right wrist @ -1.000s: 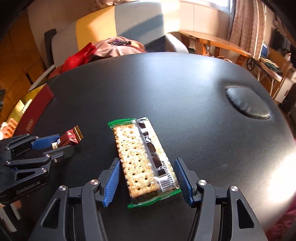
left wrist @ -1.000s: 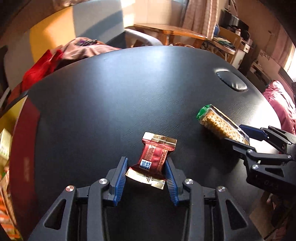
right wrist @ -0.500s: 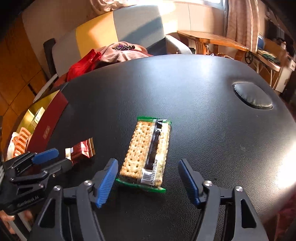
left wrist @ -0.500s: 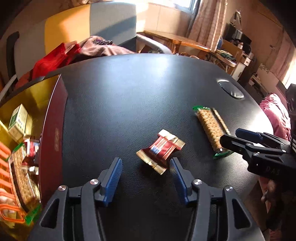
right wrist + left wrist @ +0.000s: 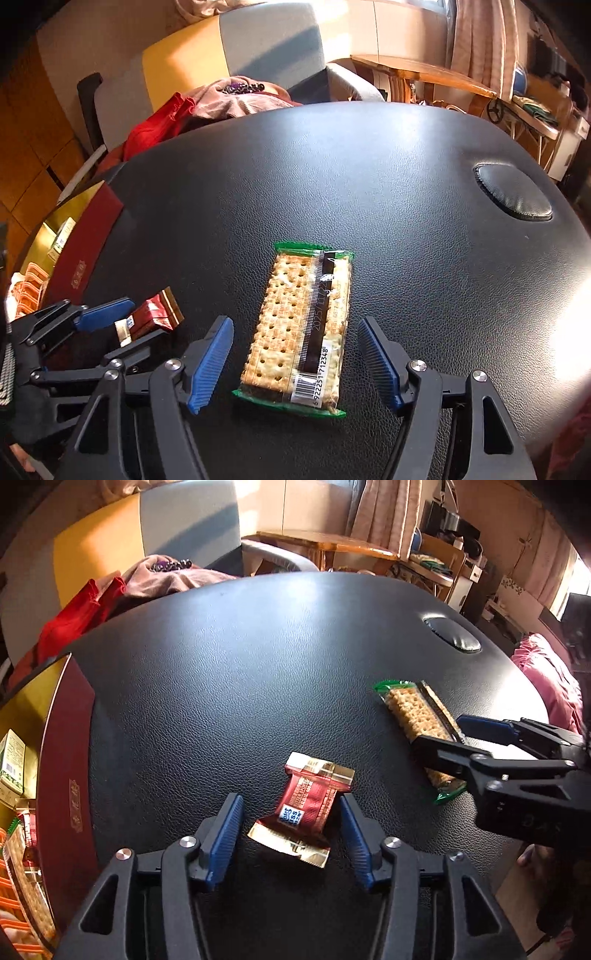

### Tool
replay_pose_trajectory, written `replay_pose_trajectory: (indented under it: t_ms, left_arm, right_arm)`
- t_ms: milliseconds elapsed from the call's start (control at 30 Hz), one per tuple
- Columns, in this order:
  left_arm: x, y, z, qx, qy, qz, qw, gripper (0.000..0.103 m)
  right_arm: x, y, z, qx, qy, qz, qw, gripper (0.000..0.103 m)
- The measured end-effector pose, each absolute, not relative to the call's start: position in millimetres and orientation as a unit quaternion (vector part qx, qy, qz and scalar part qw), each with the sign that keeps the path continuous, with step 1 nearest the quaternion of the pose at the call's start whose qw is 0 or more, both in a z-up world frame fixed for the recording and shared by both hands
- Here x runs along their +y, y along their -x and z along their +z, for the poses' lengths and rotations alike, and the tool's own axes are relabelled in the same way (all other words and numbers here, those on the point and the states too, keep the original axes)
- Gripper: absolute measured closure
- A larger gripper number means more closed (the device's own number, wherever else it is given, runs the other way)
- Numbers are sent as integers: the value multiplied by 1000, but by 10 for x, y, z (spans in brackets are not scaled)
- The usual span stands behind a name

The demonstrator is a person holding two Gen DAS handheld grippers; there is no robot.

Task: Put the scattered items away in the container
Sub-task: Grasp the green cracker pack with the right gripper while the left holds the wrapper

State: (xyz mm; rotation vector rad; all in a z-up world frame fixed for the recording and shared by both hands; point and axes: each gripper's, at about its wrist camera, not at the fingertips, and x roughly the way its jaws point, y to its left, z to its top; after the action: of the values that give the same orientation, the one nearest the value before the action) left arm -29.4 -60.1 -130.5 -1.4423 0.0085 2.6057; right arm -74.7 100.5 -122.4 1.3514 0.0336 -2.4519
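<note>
A red and gold snack packet [image 5: 304, 812] lies on the black table, between the open fingers of my left gripper [image 5: 290, 836]; it also shows in the right wrist view [image 5: 151, 317]. A green-edged cracker pack [image 5: 301, 328] lies between the open fingers of my right gripper [image 5: 297, 362]; it also shows in the left wrist view [image 5: 417, 720]. Neither pad touches its item. The dark red box [image 5: 70, 782] with a gold inside stands at the left and holds several snacks.
The black leather table [image 5: 369, 184] has a round padded inset [image 5: 513, 192] at the far right. Red and pink clothes [image 5: 110, 594] lie on a chair beyond the far edge. A wooden table [image 5: 325, 542] stands behind.
Both grippers moved forward again, so each item now lies between open fingers. The left gripper swung back right from the box side.
</note>
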Motion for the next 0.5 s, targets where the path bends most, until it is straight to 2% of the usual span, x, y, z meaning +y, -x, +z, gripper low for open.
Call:
replay_pose_trajectory:
  t_ms: [133,200,267,333,500]
  left_arm:
    - [-652,224,-1320,-24,478,875,81,45]
    - [-704,223,-1318,-45,480,872,84,43]
    - [-755,223,-1316,-67,482,869,87,42]
    - [-781,261,-1306,-79,490,863,90,42]
    - [-722,322,-1297,-46,495,864,74,41]
  right_arm:
    - [978,735,-1292,33,-473,-868,150,32]
    - [953,699,-1310,53,-465,-872,144,36]
    - [942,665,-1318,69,-458,-876,136,45]
    - [991,650,-1315,60,-457,-877,134,50]
    - [1072,616,-1318,54,-453,-878,142,52]
